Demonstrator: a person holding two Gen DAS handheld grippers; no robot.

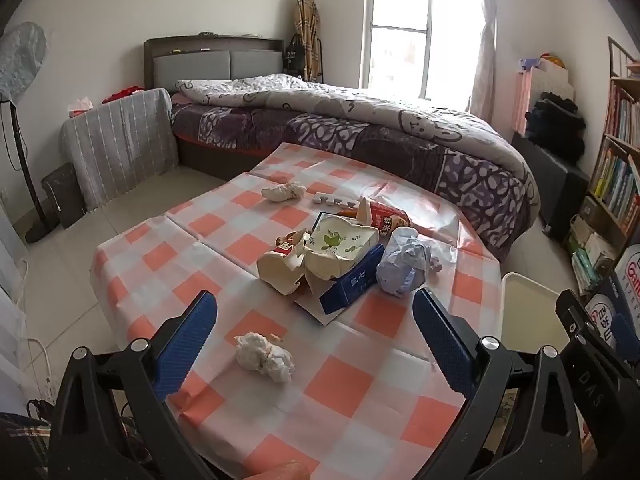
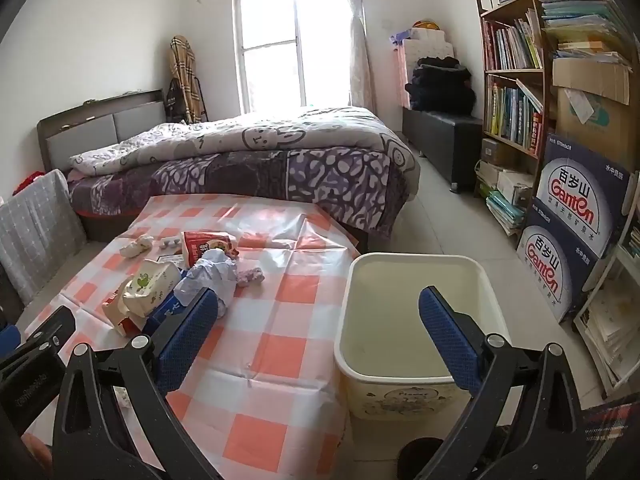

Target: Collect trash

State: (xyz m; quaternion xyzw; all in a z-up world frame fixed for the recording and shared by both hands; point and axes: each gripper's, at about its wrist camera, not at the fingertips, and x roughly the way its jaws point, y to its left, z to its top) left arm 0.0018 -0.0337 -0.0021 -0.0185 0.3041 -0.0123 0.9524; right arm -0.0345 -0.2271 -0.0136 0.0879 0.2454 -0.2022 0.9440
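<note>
Trash lies on a table with an orange-and-white checked cloth (image 1: 344,376). A crumpled white tissue (image 1: 264,357) lies nearest, between the tips of my open, empty left gripper (image 1: 316,322). Beyond it lies a heap: torn cream cartons (image 1: 320,258), a blue box (image 1: 354,282), a crumpled pale-blue paper ball (image 1: 404,260), a red cup (image 1: 390,214) and another tissue wad (image 1: 283,191). My right gripper (image 2: 320,316) is open and empty above the table's right edge and the cream bin (image 2: 420,320). The heap also shows in the right wrist view (image 2: 180,280).
The cream bin (image 1: 528,312) stands on the floor right of the table. A bed (image 2: 260,164) lies behind the table. A bookshelf (image 2: 516,80) and stacked water boxes (image 2: 576,220) stand on the right. A fan (image 1: 20,120) stands on the left.
</note>
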